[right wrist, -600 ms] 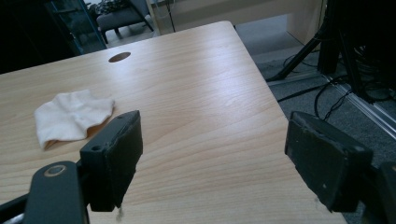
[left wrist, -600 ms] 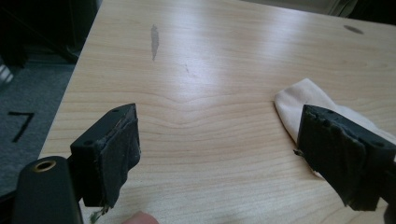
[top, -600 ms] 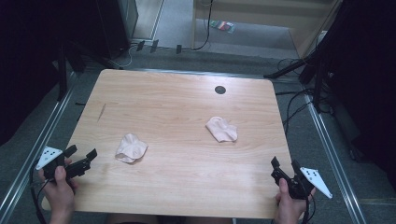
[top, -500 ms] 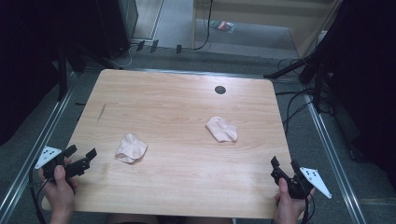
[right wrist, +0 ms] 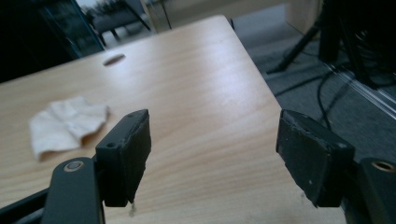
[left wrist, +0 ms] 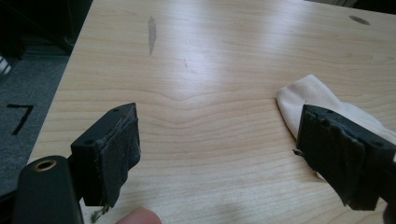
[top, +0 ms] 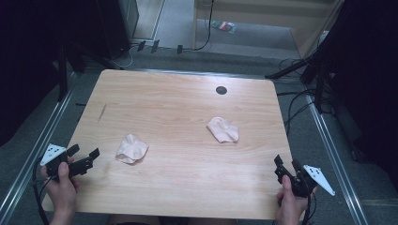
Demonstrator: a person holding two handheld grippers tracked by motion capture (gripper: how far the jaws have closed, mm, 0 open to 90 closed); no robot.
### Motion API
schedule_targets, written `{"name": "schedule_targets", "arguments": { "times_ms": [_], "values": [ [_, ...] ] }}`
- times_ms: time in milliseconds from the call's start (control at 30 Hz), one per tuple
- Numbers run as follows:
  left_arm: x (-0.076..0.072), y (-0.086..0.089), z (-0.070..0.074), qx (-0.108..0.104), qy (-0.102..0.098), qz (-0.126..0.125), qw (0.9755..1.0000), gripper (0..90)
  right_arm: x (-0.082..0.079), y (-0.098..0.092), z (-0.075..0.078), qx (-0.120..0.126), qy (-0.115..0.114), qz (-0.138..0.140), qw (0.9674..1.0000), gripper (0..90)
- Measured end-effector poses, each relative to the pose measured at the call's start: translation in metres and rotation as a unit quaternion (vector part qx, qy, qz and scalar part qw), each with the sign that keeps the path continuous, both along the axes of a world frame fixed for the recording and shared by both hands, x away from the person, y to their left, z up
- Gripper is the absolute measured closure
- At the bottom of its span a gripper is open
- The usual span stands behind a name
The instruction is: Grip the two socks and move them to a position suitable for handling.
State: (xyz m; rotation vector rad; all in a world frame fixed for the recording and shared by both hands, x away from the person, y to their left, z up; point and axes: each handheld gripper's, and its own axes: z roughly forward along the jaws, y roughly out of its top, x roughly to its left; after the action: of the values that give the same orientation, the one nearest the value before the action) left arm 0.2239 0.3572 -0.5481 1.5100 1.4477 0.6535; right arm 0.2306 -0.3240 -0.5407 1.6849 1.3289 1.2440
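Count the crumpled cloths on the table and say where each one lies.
2. One cloth lies at the table's left, near the left gripper. The other cloth lies right of centre, farther from the person. None looks hidden.

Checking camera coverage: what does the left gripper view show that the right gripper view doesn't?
Left gripper view alone: a grey streak on the wood, a fingertip at the bottom edge, and the left cloth partly behind one open jaw of the left gripper. Right gripper view alone: the right cloth, cables and stand legs on the floor, seen past the open right gripper. Both: the wooden table and its dark hole.
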Motion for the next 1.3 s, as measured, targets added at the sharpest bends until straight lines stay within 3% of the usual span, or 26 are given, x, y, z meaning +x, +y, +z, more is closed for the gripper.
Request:
{"name": "schedule_targets", "arguments": {
  "times_ms": [67, 167, 200, 233, 467, 567, 733, 800, 900, 1000, 1033, 1067, 1167, 1233, 1300],
  "values": [
    [0.002, -0.004, 0.002, -0.01, -0.002, -0.017, 0.9998, 14.0, 0.0, 0.002, 0.001, -0.002, 0.005, -0.005, 1.0, 28.0],
    [0.005, -0.014, 0.004, -0.007, 0.0, -0.037, 0.9993, 14.0, 0.003, 0.001, 0.001, 0.006, 0.019, -0.012, 0.9997, 28.5],
    [0.006, -0.021, 0.007, -0.021, -0.001, -0.055, 0.9983, 14.0, 0.004, -0.001, 0.001, 0.024, 0.027, -0.014, 0.9992, 28.9],
    [0.006, -0.025, 0.008, -0.026, 0.0, -0.063, 0.9977, 14.0, 0.005, -0.001, 0.001, 0.024, 0.029, -0.016, 0.9991, 29.3],
    [0.008, -0.051, 0.012, -0.016, 0.003, -0.104, 0.9945, 13.6, 0.006, 0.005, 0.004, 0.006, 0.039, -0.03, 0.9988, 30.3],
    [0.011, -0.062, 0.01, -0.009, 0.015, -0.114, 0.9934, 13.7, 0.007, 0.012, 0.007, -0.018, 0.036, -0.023, 0.9989, 30.4],
    [0.017, -0.076, 0.007, 0.004, 0.035, -0.127, 0.9913, 14.8, 0.007, 0.02, 0.011, -0.025, 0.032, -0.014, 0.9991, 30.5],
    [0.021, -0.084, 0.002, 0.017, 0.056, -0.131, 0.9897, 20.6, 0.006, 0.027, 0.013, -0.038, 0.03, -0.008, 0.9988, 30.6],
    [0.023, -0.089, -0.001, 0.027, 0.062, -0.128, 0.9895, 28.6, 0.006, 0.03, 0.014, -0.042, 0.028, -0.005, 0.9987, 30.6],
    [0.025, -0.095, -0.003, 0.063, 0.076, -0.108, 0.9893, 44.0, 0.006, 0.035, 0.016, -0.045, 0.026, 0.002, 0.9987, 30.7],
    [0.025, -0.095, -0.003, 0.063, 0.076, -0.108, 0.9893, 46.7, 0.006, 0.036, 0.016, -0.045, 0.026, 0.004, 0.9986, 30.7],
    [0.027, -0.096, -0.004, 0.072, 0.086, -0.105, 0.9881, 46.7, 0.006, 0.036, 0.016, -0.045, 0.026, 0.004, 0.9986, 30.7],
    [0.027, -0.101, -0.004, 0.111, 0.091, -0.088, 0.9857, 61.2, 0.006, 0.042, 0.017, -0.049, 0.026, 0.01, 0.9984, 30.7],
    [0.026, -0.099, -0.004, 0.102, 0.09, -0.086, 0.9869, 78.1, 0.006, 0.046, 0.018, -0.054, 0.026, 0.013, 0.9981, 30.7],
    [0.026, -0.098, -0.004, 0.097, 0.09, -0.086, 0.9874, 84.3, 0.006, 0.048, 0.019, -0.056, 0.026, 0.017, 0.998, 30.7]
  ]
}}
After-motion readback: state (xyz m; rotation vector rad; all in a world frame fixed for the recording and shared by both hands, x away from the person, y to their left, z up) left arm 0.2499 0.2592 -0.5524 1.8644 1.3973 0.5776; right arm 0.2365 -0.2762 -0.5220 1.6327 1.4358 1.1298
